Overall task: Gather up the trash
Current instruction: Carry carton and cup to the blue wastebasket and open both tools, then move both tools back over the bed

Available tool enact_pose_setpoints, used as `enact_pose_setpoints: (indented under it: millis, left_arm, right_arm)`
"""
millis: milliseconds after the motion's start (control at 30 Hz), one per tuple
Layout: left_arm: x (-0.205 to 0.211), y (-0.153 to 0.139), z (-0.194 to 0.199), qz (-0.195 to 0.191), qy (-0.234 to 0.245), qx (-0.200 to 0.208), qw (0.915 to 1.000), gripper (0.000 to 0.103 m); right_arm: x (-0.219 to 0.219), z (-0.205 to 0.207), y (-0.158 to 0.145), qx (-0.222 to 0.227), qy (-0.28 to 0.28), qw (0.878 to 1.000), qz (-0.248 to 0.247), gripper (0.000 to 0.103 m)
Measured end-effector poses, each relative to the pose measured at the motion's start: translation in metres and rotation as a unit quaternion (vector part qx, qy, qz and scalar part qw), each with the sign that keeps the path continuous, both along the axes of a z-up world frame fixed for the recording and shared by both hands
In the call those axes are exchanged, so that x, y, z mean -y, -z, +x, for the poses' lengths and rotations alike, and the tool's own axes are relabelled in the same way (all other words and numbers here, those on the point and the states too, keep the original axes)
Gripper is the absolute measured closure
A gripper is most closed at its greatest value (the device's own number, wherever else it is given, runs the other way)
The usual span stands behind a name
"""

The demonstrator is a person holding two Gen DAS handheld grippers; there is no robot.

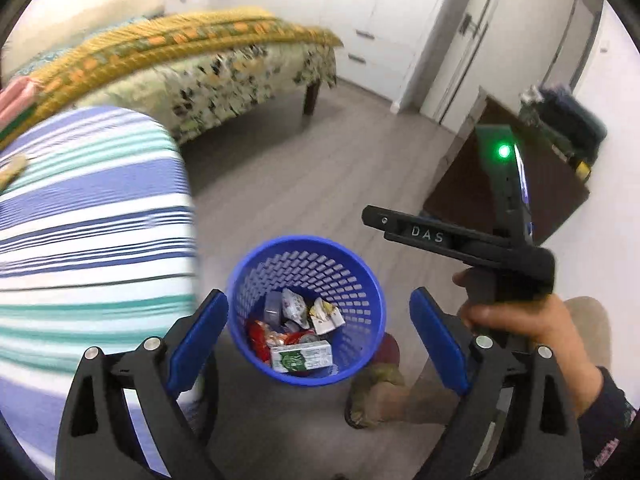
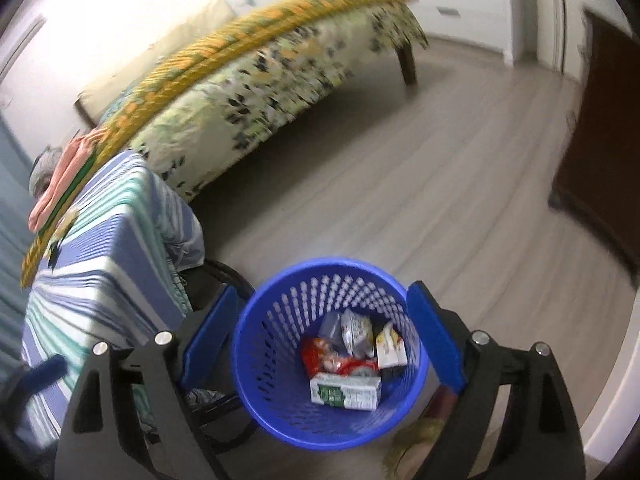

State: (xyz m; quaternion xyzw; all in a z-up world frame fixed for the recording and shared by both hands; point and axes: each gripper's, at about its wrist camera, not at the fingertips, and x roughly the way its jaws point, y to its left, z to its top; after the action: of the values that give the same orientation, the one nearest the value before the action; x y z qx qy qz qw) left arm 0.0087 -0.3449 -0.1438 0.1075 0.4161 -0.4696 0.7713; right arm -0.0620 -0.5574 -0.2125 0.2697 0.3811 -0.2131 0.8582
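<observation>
Blue perforated plastic forms the waste basket [image 1: 306,312], which stands on the grey wood-look floor [image 1: 320,168] directly below both grippers. The left gripper [image 1: 318,340] has its jaws spread wide with nothing between the blue pads, one to each side of the basket rim in the left wrist view. The right gripper [image 2: 322,336] is likewise wide apart and empty, its pads flanking the basket in the right wrist view. The collected trash lies at the basket bottom: one white-and-green carton [image 2: 345,392] lying flat, one red wrapper [image 2: 324,360], one white-and-yellow wrapper [image 1: 326,314], one silver pouch [image 2: 354,330] and one grey piece [image 1: 273,306]; further pieces cannot be separated. One striped blue, teal and white cloth [image 1: 92,240] covers a raised surface just beside the basket on the left. One bed [image 2: 256,72] with a floral sheet and a yellow blanket stands beyond it. One dark wooden cabinet [image 2: 600,128] stands well apart on the right. The person's hand [image 1: 524,320] grips the right device, and one sandalled foot [image 1: 376,396] rests near the basket base.
</observation>
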Motion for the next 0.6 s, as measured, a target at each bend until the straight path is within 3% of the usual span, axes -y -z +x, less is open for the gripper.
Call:
enact_pose_setpoints:
  millis: [133,233,367,500,600]
  left_arm:
    - [-0.056,-0.007,0.018,0.005,-0.065,0.025,0.9975,0.009]
    - [-0.106,0.001,0.044,0.031,-0.137,0.039,0.9893,0.009]
    - [-0.169,0.012,0.078,0.070,-0.219,0.043,0.9722,0.009]
    - [-0.222,0.012,0.114,0.078,-0.276,0.039,0.9571,0.007]
    - [-0.239,0.008,0.141,0.071,-0.299,0.030,0.9510,0.006]
  right_arm:
    - [-0.042,0.016,-0.027,0.018,-0.046,0.995,-0.081,0.018]
    - [-0.075,0.031,-0.035,0.025,-0.089,0.990,-0.109,0.018]
    - [-0.138,0.061,-0.043,0.031,-0.175,0.977,-0.118,0.018]
    - [-0.200,0.091,-0.048,0.031,-0.266,0.956,-0.120,0.018]
    - [-0.236,0.111,-0.045,0.024,-0.308,0.944,-0.117,0.018]
